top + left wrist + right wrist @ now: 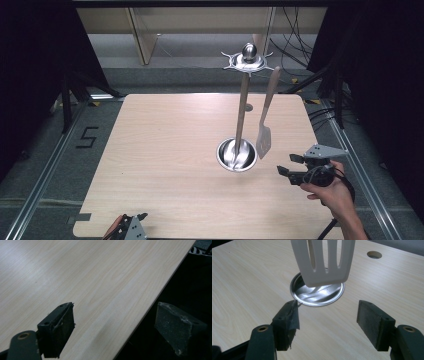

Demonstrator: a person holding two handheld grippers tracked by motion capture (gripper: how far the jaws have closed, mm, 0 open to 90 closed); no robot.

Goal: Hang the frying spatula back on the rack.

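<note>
A pale wood desk (165,165) stands on grey floor (35,150), where a "5" (87,136) is marked at left. Metal rails (42,175) flank the desk. Black curtains (30,60) hang on both sides; cables (295,40) trail far right, beside light wooden panels (145,35).

High view: fixed overhead, facing forward and down, takes in the whole table (165,150) mid-frame, floor and cables along the upper edge. Left gripper view: rides low and close over the table (100,277), its edge running diagonally to the upper right of the frame. Right gripper view: close, low, looking across the table (249,277) at the steel base (318,295) and spatula (324,262), top centre. It shares base (237,155) and spatula (264,140) with the high view
</note>
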